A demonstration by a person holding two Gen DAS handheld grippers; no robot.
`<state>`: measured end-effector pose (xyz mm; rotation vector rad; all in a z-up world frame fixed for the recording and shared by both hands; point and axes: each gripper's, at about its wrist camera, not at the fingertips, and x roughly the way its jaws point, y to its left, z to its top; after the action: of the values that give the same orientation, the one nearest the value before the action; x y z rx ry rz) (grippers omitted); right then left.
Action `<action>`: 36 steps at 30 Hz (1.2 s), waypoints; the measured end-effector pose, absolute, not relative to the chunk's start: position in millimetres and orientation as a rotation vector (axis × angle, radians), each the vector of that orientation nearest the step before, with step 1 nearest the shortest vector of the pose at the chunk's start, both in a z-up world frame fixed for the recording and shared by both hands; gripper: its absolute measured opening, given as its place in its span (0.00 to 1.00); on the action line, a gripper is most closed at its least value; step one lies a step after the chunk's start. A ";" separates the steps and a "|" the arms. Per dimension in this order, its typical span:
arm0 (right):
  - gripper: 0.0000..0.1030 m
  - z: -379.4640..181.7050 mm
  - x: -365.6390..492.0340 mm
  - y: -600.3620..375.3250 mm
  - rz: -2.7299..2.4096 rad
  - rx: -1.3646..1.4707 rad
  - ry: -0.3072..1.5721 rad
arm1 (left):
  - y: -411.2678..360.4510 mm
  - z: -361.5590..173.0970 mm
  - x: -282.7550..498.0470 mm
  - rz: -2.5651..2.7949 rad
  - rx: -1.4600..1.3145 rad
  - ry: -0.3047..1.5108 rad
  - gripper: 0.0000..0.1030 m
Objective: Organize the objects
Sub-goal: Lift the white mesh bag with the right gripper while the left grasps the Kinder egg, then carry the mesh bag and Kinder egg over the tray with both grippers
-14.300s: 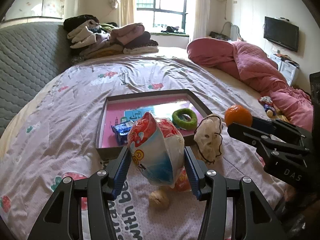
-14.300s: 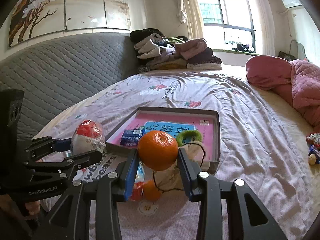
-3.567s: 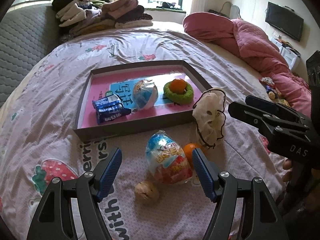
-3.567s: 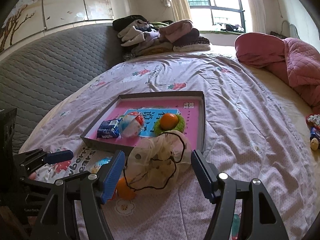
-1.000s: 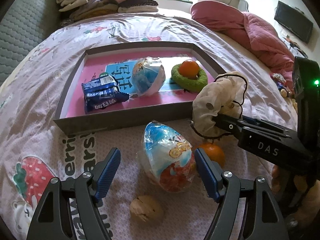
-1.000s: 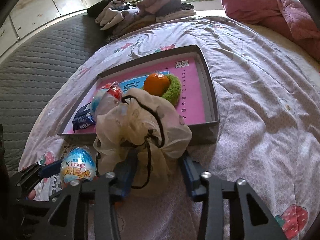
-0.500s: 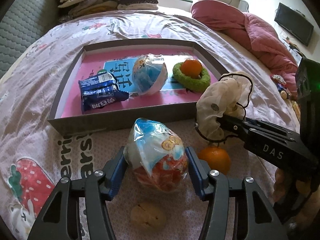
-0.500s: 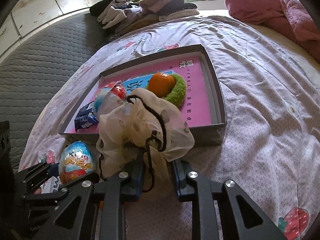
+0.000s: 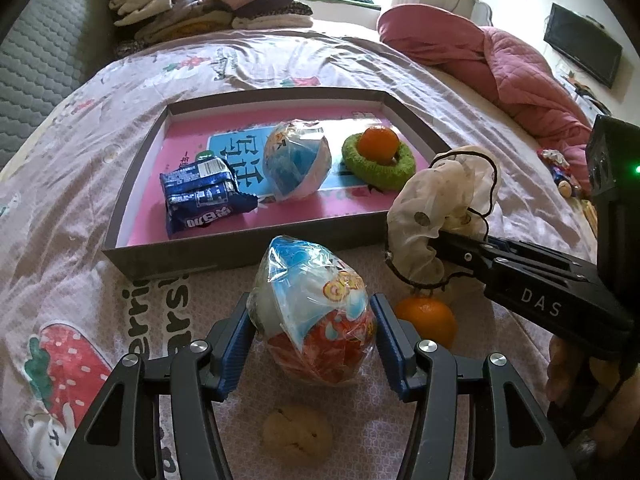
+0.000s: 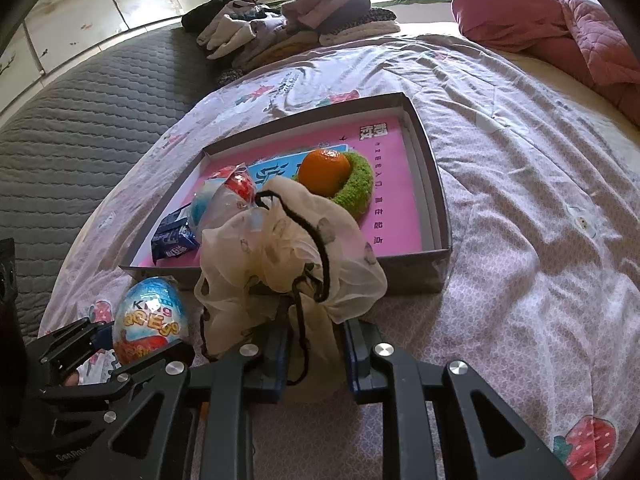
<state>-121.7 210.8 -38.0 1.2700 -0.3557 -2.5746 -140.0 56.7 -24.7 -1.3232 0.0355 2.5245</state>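
Observation:
My left gripper (image 9: 312, 320) is shut on a foil-wrapped toy egg (image 9: 316, 312) just in front of the grey tray (image 9: 168, 258) on the bed. My right gripper (image 10: 316, 344) is shut on the neck of a cream drawstring pouch (image 10: 288, 248), whose top billows above the fingers. In the left wrist view the pouch (image 9: 444, 208) hangs to the right of the egg. An orange (image 9: 426, 320) and a walnut (image 9: 296, 432) lie loose on the sheet. Inside the tray are a blue snack packet (image 9: 200, 196), a second egg (image 9: 298, 166) and an orange (image 9: 378, 142) sitting in a green ring (image 9: 378, 166).
The tray's right wall (image 10: 436, 184) borders open strawberry-print sheet (image 10: 540, 240). Folded clothes (image 9: 208, 0) are piled at the far end, a pink quilt (image 9: 500, 64) lies at the right, and a grey padded headboard (image 10: 60, 140) runs along the left.
The left jaws have closed from wide apart onto the egg. The right jaws have closed tight on the pouch's neck. Neither hand has shifted.

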 end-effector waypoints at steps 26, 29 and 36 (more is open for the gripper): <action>0.21 9.4 -97.8 209.8 -2.608 1.014 -0.357 | 47.1 24.2 -121.7 2.606 -1.156 0.012 0.56; 0.21 15.4 -94.3 206.9 -2.606 0.970 -0.344 | 45.3 30.7 -119.1 2.635 -1.127 0.027 0.56; 0.21 23.6 -89.2 204.7 -2.622 0.913 -0.321 | 43.5 41.1 -113.2 2.675 -1.075 0.052 0.56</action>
<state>-89.2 204.7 23.6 0.9132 -0.3209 -2.6220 -113.2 43.5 41.1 -1.0753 0.0524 2.6746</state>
